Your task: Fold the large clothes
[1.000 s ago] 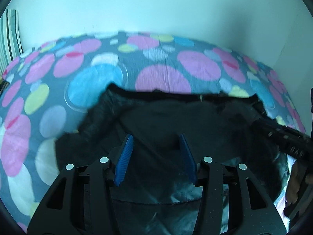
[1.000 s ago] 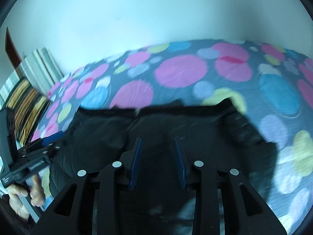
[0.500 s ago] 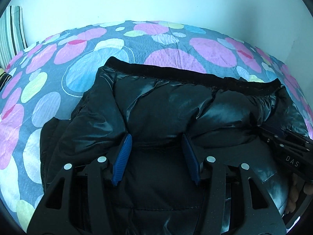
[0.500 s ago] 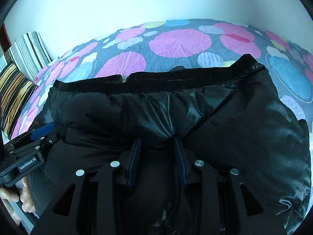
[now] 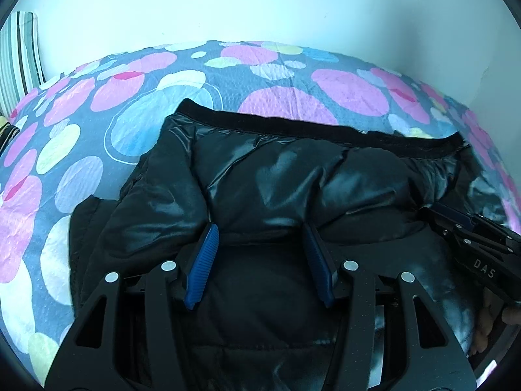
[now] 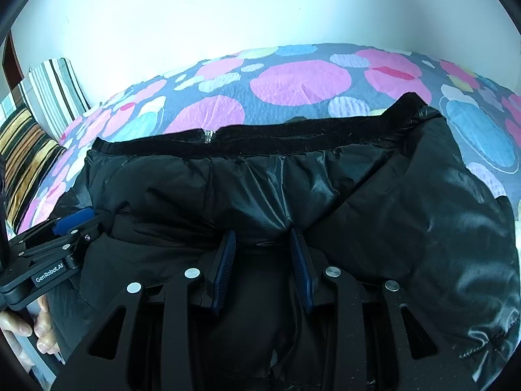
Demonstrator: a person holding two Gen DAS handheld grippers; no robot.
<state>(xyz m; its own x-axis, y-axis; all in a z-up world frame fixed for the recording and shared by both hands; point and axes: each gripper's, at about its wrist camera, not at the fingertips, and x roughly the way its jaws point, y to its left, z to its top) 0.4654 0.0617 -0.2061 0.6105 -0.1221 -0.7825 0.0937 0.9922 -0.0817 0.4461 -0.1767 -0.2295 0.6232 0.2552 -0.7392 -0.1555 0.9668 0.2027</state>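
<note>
Two grippers sit nearest, side by side on a black puffer jacket (image 5: 267,176): the left gripper (image 5: 260,238) has its blue pads spread with padded fabric bulging between them, while the right gripper (image 6: 262,238) holds its pads narrower, a gathered ridge of the shiny shell pinched between them. Beyond them the jacket's dark knit hem (image 6: 260,143) runs left to right across a polka-dot bedsheet (image 5: 130,97), with striped pillows (image 6: 39,110) far left against the white wall (image 6: 228,16).
</note>
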